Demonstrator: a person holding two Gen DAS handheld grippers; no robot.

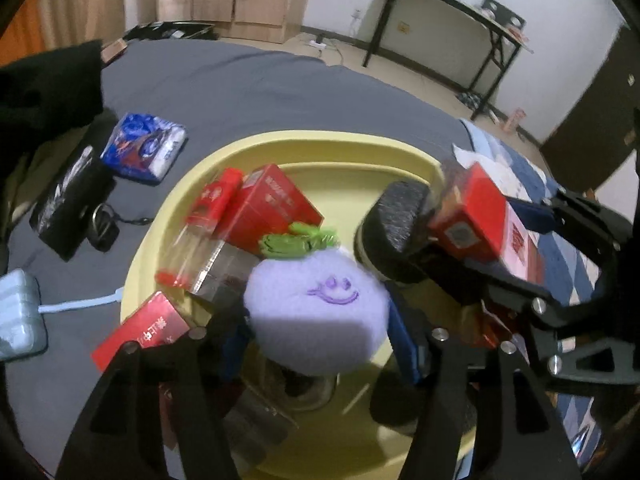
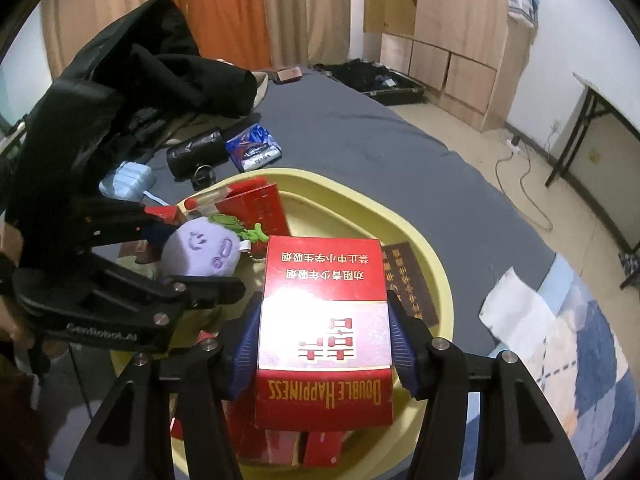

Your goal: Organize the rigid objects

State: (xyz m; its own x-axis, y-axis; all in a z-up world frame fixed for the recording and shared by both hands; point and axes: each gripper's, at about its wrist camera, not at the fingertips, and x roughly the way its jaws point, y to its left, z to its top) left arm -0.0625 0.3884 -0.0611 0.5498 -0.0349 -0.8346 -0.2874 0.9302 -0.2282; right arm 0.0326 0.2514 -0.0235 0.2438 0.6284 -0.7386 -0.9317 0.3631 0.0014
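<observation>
L wrist view: left tool (image 1: 320,320) sits over the yellow tub (image 1: 168,208) on the grey bed (image 1: 240,88), w/ the purple plush (image 1: 320,316) between its blue pads. Jaws about half wide; can't tell if the pads press the plush, looks loose. Inside the tub beyond the plush: red boxes (image 1: 272,208), a clear tube w/ red caps (image 1: 192,248), another red box (image 1: 140,332) at the near-left rim. Right tool comes in from the right edge, carrying a red cigarette pack (image 1: 476,216) above the tub's right side, just beside the plush. On the bed left of the tub: blue packet (image 1: 144,148), black pouch (image 1: 72,200), pale blue case (image 1: 20,316). R wrist view: right tool (image 2: 324,340) clamped narrow on the red cigarette pack (image 2: 324,332), pads on both long sides, pack upright between them and above the yellow tub (image 2: 440,264). Left tool (image 2: 168,256) reaches in from the left, plush (image 2: 204,252) at its tips, just left of and beyond the pack. More red boxes (image 2: 260,204) in the tub behind; a brown card (image 2: 412,280) lies right of the pack.
</observation>
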